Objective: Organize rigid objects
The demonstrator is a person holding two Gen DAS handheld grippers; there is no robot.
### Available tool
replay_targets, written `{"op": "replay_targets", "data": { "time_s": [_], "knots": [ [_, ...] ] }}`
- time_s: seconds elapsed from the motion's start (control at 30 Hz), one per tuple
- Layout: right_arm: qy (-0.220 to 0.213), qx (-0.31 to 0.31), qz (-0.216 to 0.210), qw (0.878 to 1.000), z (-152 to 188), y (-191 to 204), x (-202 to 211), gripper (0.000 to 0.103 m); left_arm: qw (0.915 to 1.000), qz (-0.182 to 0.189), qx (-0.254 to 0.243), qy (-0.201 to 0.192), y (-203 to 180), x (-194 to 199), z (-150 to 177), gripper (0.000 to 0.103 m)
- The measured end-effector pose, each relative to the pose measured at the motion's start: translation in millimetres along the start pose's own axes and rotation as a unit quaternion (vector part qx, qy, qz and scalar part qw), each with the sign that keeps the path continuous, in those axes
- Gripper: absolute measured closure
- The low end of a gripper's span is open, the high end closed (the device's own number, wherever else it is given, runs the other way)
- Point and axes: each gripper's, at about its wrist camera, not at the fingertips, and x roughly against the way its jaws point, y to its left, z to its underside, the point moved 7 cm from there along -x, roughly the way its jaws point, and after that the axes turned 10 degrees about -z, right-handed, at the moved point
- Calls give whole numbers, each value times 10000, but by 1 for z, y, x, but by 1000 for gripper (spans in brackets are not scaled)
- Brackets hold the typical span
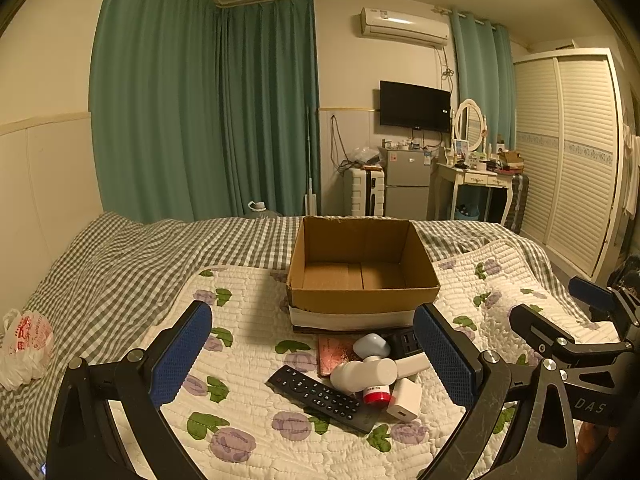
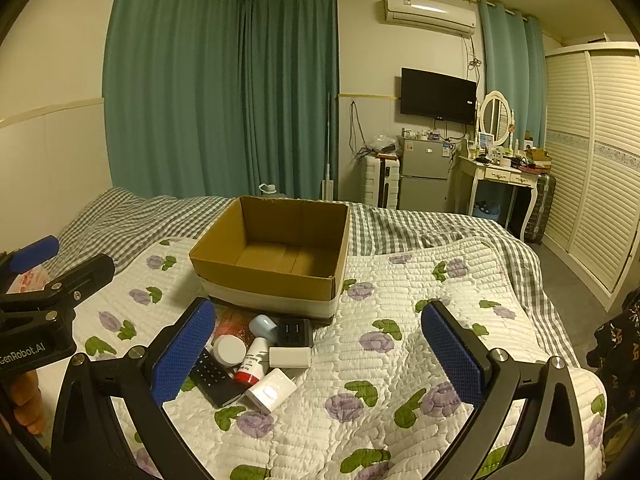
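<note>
From where I sit, the bed (image 1: pixel 120 256) fills both views, its flowered quilt (image 2: pixel 400 320) spread over a checked cover. On the quilt stands the open cardboard box (image 1: pixel 362 300), with nothing visible inside it. Just in front of the box lies the heap I have to sort: a black remote control (image 1: pixel 320 398), a black power strip (image 2: pixel 295 331) nearest the box, a reddish card (image 1: pixel 334 354) lying flat beneath the rest, a white bottle (image 1: pixel 364 375), a red-capped tube (image 2: pixel 251 364), a pale blue-capped item (image 2: pixel 263 326) and a white charger (image 1: pixel 405 399), all touching or overlapping. My left hand-held gripper (image 1: pixel 312 356) hangs above the heap, spread wide and holding nothing; my right hand-held gripper (image 2: pixel 316 352) is likewise released, with the heap toward its left pad. I judge everything light and stiff. The remote is best pinched across its narrow width near the middle; the bottle looks smooth and may roll, so I would grip its body squarely; the charger offers flat faces
</note>
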Motion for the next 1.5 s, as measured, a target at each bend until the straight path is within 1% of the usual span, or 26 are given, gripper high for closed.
{"op": "replay_targets", "data": {
  "time_s": [0.7, 0.97, 1.1, 1.2, 1.3, 1.33, 1.4, 1.43, 1.5],
  "knots": [
    [57, 97, -59, 9999, -2, 8, -3, 0, 10000, -25, 57, 3, 5, -1, 1, 0],
    [144, 93, -71, 9998, 1, 7, -8, 0, 9999, -37, 87, 61, 8, -5, 4, 0],
    [258, 104, -68, 9996, 6, 7, -17, 0, 9999, -15, 99, 97, 8, -11, 8, 0],
    [498, 119, -81, 9987, 18, 5, -35, 0, 9997, -27, 109, 202, 10, -23, 17, 0],
    [1054, 181, -150, 9942, 47, 6, -68, 0, 9987, -69, 125, 487, 11, -43, 34, 0],
    [1233, 198, -180, 9920, 57, 8, -78, 2, 9981, -87, 122, 598, 12, -51, 40, 0],
    [1716, 213, -329, 9844, 81, 11, -104, 12, 9968, -113, 114, 786, 11, -65, 53, 0],
    [1896, 197, -409, 9808, 91, 13, -113, 13, 9961, -124, 104, 863, 11, -70, 59, 0],
    [2113, 167, -518, 9759, 103, 15, -129, 15, 9943, -133, 89, 1056, 11, -82, 71, 0]
  ]
}}
